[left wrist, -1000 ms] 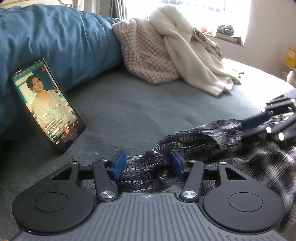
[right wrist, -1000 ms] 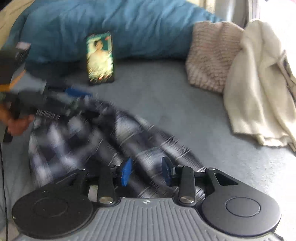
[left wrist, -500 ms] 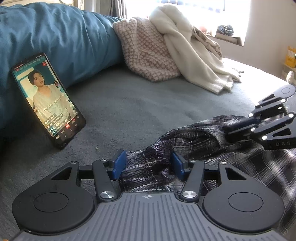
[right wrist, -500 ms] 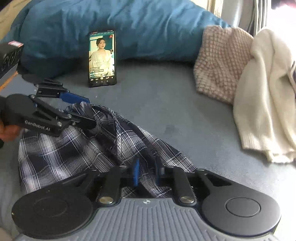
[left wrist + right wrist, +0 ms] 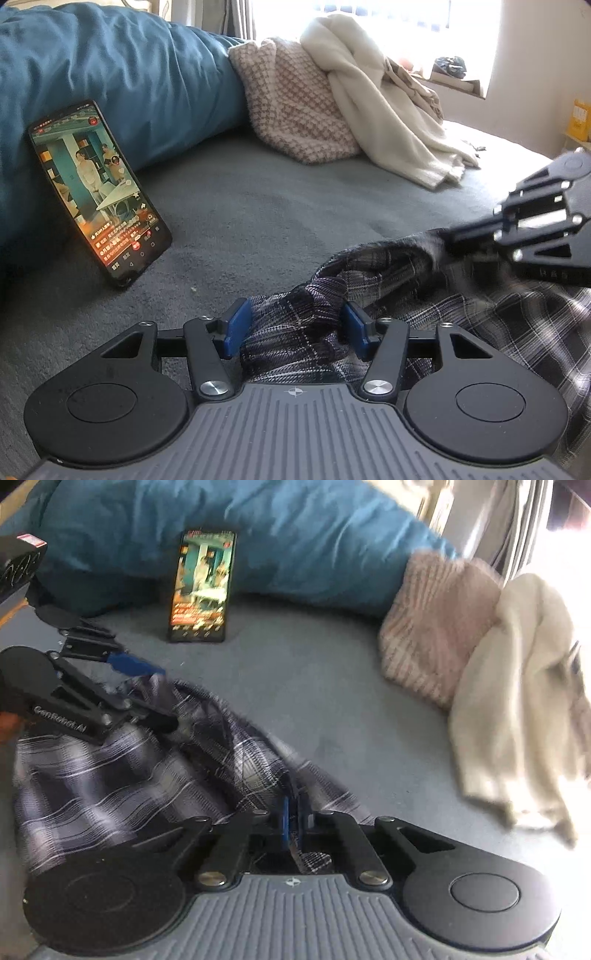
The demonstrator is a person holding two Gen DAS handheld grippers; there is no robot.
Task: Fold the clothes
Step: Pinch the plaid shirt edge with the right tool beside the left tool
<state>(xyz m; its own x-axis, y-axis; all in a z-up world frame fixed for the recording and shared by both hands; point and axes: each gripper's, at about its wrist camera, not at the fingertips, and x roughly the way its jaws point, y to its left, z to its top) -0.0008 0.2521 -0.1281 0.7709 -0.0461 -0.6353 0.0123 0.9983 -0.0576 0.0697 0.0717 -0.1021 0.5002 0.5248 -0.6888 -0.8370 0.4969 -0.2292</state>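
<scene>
A dark plaid shirt [image 5: 461, 317] lies crumpled on the grey bed sheet [image 5: 258, 206]. My left gripper [image 5: 295, 317] stands about half wide, its blue pads pressing on a thick bunch of the shirt's edge. The right wrist view shows that left gripper [image 5: 162, 698] at the left, holding the raised end of the shirt [image 5: 110, 775]. My right gripper [image 5: 293, 812] has its pads pressed together on a thin fold of plaid cloth. From the left wrist view the right gripper [image 5: 450, 236] reaches in at the right edge, blurred, with cloth at its tips.
A phone [image 5: 99, 192] playing a video leans against a blue duvet [image 5: 110, 74] at the back left. A pink knit garment [image 5: 295, 110] and a cream garment [image 5: 388, 110] are piled at the back, near the window. Part of a hand [image 5: 7, 723] shows behind the left gripper.
My right gripper's jaws closed onto a fold of the plaid shirt and the gripper rolled and shifted a little. The left gripper kept its hold and stayed put.
</scene>
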